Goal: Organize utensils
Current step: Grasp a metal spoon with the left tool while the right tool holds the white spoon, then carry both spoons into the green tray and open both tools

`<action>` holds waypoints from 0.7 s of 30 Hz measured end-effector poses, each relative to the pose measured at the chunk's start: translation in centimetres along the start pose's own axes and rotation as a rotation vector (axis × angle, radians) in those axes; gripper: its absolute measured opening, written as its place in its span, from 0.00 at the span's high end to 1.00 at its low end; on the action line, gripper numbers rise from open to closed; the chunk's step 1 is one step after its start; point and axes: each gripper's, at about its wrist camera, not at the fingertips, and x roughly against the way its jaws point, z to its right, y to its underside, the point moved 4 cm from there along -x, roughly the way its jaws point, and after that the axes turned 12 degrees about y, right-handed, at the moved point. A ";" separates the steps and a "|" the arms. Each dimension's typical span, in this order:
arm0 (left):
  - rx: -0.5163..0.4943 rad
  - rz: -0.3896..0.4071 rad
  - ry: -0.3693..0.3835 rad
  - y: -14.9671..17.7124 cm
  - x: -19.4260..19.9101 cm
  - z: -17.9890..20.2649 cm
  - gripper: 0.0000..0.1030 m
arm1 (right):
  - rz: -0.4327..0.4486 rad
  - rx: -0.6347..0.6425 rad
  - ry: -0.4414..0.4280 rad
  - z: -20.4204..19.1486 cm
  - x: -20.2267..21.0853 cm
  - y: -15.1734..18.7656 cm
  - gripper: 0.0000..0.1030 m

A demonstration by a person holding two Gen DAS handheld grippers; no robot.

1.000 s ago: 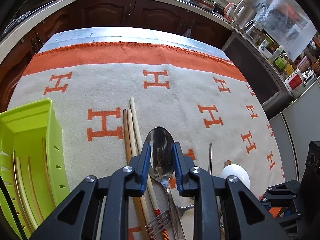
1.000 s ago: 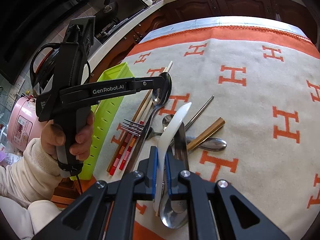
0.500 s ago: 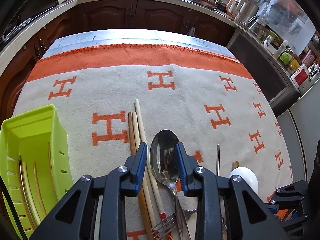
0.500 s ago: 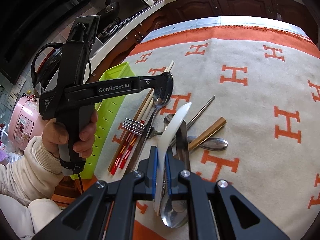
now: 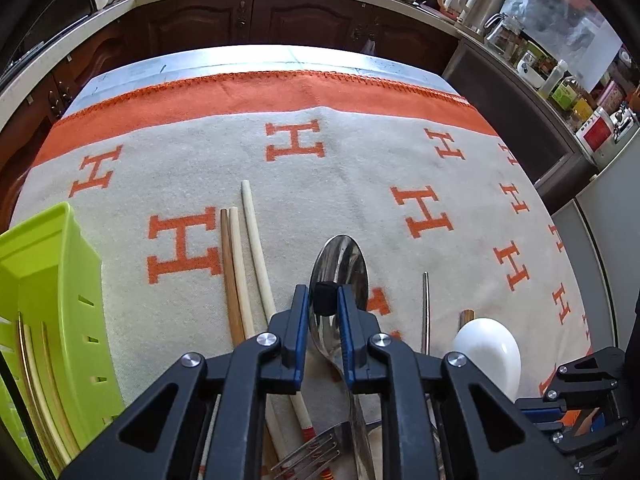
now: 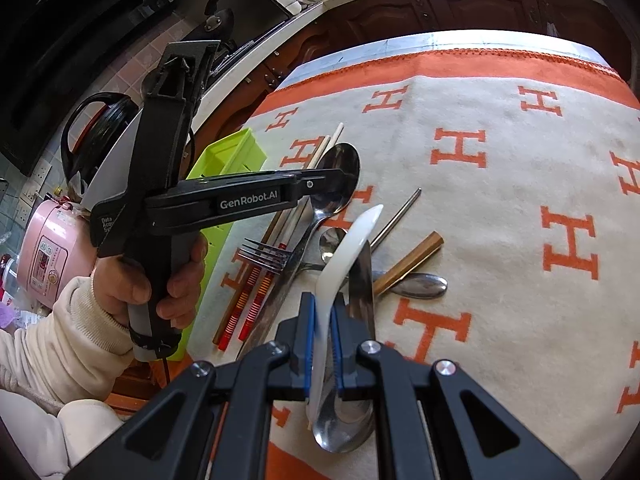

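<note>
A large metal spoon [image 5: 340, 264] lies on the H-patterned cloth [image 5: 360, 168] among other cutlery. My left gripper [image 5: 323, 300] hovers just over where its bowl meets the neck. The jaws are closing to a narrow gap, and I see no pad pressing on the spoon. From the right wrist view the left gripper [image 6: 348, 176], held in a person's hand [image 6: 176, 280], covers the spoon bowl [image 6: 340, 156]. My right gripper [image 6: 322, 320] is shut on the handle of a white ceramic spoon [image 6: 352, 236], lifted above the pile.
A lime-green basket [image 5: 52, 280] with chopsticks inside stands at the left. Wooden chopsticks [image 5: 236, 272], a fork [image 6: 264, 254], a metal chopstick [image 6: 396, 216], a brown handle [image 6: 412, 256] and smaller spoons [image 6: 420, 284] lie scattered. A pink cooker [image 6: 44, 248] sits beyond the table's left edge.
The left jaws widened a little, then narrowed, and the gripper drifted slightly right over the metal spoon. The spoon has not moved. The right gripper and white spoon are unchanged.
</note>
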 end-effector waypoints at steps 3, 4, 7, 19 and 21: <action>0.010 -0.005 0.031 0.2 -0.2 0.3 0.89 | -0.001 -0.007 0.000 0.1 0.0 0.1 0.93; 0.015 -0.005 0.037 0.2 -0.3 0.3 0.89 | -0.001 -0.009 0.000 0.2 0.0 0.1 0.93; 0.027 -0.004 0.052 0.2 -0.4 0.3 0.89 | -0.001 -0.015 -0.002 0.2 0.0 0.2 0.93; 0.099 0.100 0.132 0.5 3.4 0.5 0.98 | 0.024 -0.027 0.019 0.3 1.2 0.1 0.93; 0.102 0.134 0.154 0.7 5.0 0.8 0.98 | 0.030 -0.024 0.023 0.1 1.6 0.1 0.93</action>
